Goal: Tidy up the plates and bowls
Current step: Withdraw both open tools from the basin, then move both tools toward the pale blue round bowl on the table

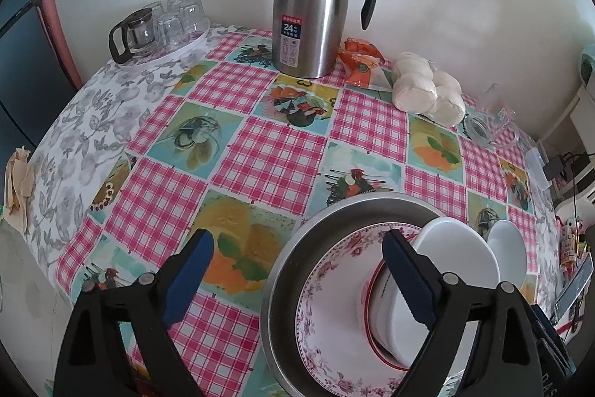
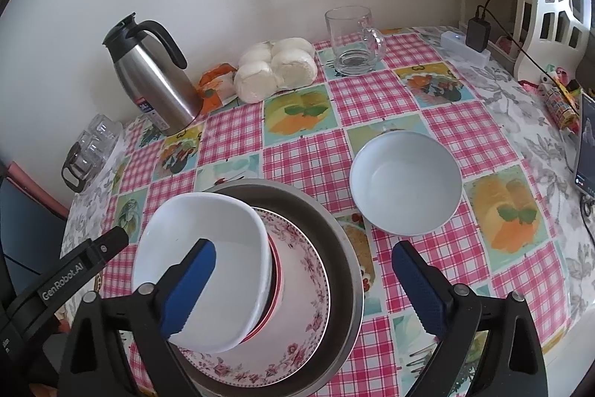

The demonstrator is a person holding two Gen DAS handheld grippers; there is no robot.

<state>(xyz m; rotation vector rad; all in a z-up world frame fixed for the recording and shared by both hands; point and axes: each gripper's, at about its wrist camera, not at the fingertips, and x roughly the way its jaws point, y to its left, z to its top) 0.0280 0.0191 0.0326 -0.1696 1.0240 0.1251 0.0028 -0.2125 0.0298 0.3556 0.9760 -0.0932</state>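
Observation:
A steel basin (image 2: 336, 222) stands on the checked tablecloth and holds a floral plate (image 2: 308, 285). On the plate sits a red-rimmed bowl (image 2: 277, 272) with a white square bowl (image 2: 208, 222) nested in it. A round white bowl (image 2: 405, 181) stands alone to the right of the basin. My right gripper (image 2: 305, 289) is open above the stack: its left pad hangs over the square bowl, its right pad over the cloth. My left gripper (image 1: 299, 280) is open too, its right finger in front of the square bowl (image 1: 457, 248), above the floral plate (image 1: 327, 289). Neither holds anything.
Along the wall stand a steel thermos jug (image 1: 308, 10), an orange packet (image 1: 359, 60), bagged white buns (image 2: 275, 66) and a glass mug (image 2: 351, 40). A tray of glasses with a small teapot (image 1: 156, 29) fills the far left corner. A power strip (image 2: 465, 47) and phone (image 2: 587, 144) lie at the right.

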